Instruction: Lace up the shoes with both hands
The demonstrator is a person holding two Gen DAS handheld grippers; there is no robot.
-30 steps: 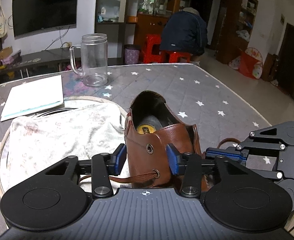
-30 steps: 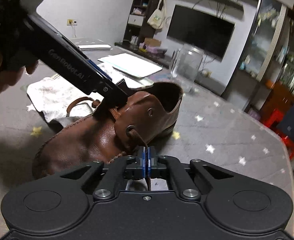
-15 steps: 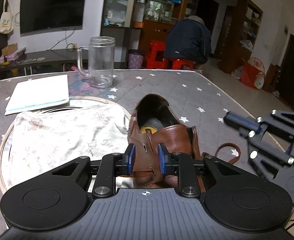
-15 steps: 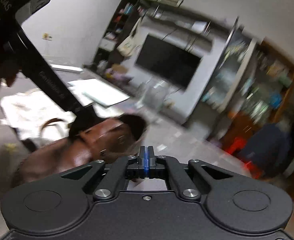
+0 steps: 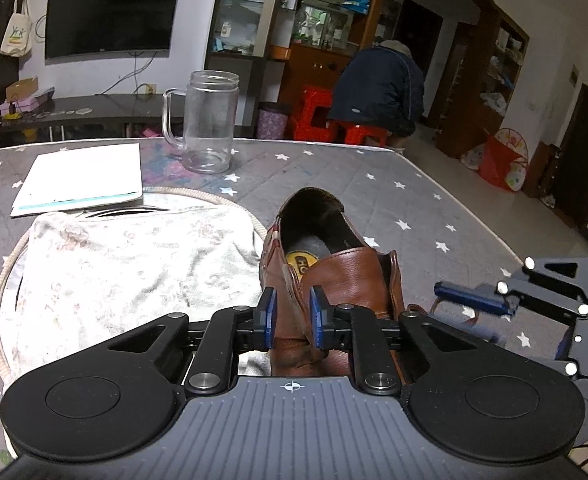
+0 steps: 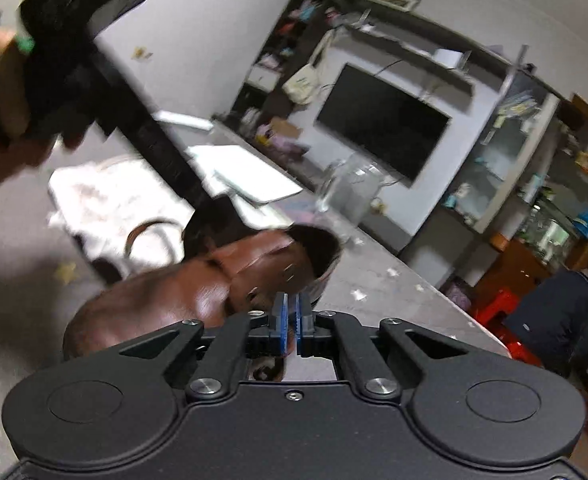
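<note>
Now the brown leather shoe [image 5: 334,272] sits on the star-patterned surface [image 5: 414,200], just beside a pale towel [image 5: 134,264], heel opening facing away. The left gripper [image 5: 291,316] is clamped on the shoe's upper flap — pads pressed against the leather, which buckles between them, so it's soft there though the sole should stay stiff. The right gripper [image 6: 292,318] hovers off the shoe's side with only a sliver of gap between its pads; the view is blurred, and I cannot tell whether anything is pinched in it. A loop of brown lace [image 6: 150,234] lies loose by the toe. I'd judge the lace thin, limp and slippery — best pinched near its tip, while the flap is held beside an eyelet.
</note>
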